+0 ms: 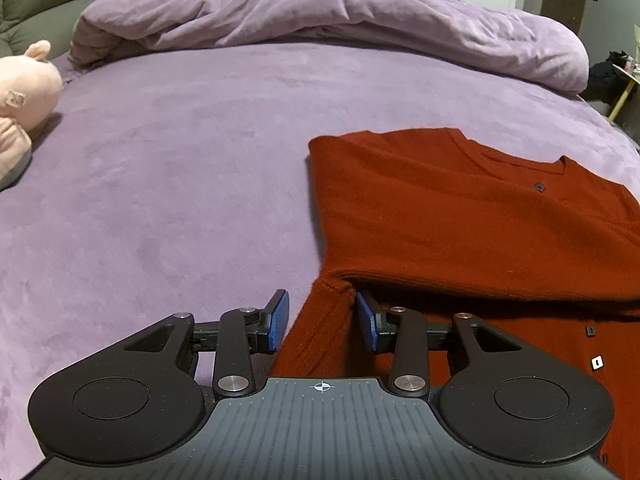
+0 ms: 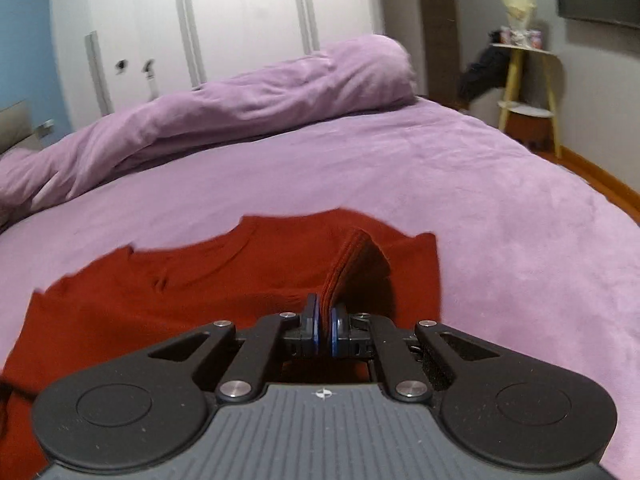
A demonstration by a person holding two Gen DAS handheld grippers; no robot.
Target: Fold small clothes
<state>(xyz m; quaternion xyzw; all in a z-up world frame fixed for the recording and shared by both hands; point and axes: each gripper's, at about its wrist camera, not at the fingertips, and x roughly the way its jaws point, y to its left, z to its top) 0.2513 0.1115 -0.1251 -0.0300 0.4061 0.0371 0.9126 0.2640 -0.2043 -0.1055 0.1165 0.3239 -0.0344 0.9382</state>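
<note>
A ribbed cuff [image 2: 352, 268] of the red sweater [image 1: 460, 216] is pinched by the right gripper [image 2: 324, 320], while the left gripper [image 1: 322, 320] is spread around a sleeve edge.

Red sweater [image 1: 460, 216]: cut off at 3 o'clock and at 5 o'clock of left wrist view; lower part hidden behind left gripper [image 1: 322, 322] body. Under-layer beneath the fold in shadow, detail unreadable.

Right wrist view: sweater's far edge [image 2: 280, 224] motion-blurred; near part covered by right gripper [image 2: 325, 322] housing, cut off at 8 o'clock.

Pink plush toy [image 1: 24, 92]: cropped at 9 o'clock.

Items on yellow side table [image 2: 524, 46]: too small to identify.
</note>
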